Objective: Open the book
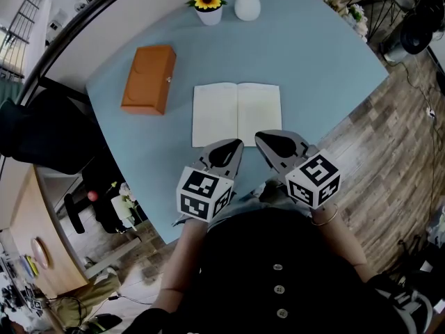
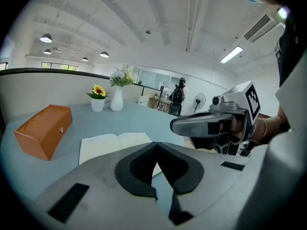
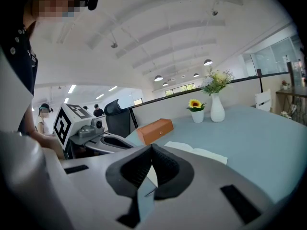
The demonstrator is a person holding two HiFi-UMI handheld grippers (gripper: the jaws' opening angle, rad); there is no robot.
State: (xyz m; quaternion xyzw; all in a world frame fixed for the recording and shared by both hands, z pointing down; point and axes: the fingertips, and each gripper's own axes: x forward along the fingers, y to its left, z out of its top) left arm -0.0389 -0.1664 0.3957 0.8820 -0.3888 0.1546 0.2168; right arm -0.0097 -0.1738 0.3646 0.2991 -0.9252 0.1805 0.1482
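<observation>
The book [image 1: 236, 113] lies open flat on the blue table [image 1: 313, 68], cream pages up, spine running away from me. It also shows in the left gripper view [image 2: 115, 145] and the right gripper view [image 3: 196, 152]. My left gripper [image 1: 238, 143] hovers just short of the book's near edge, jaws shut with nothing in them. Beside it, my right gripper [image 1: 259, 137] hangs at the same edge, shut and empty too. Each gripper sees its own closed tips, the left gripper [image 2: 156, 143] and the right gripper [image 3: 152, 146]. Neither touches the book.
An orange box [image 1: 148, 78] lies left of the book. A potted sunflower [image 1: 208, 5] and a white vase [image 1: 247, 2] stand at the table's far edge. A dark chair [image 1: 42, 131] sits off the table's left side. Wooden floor lies to the right.
</observation>
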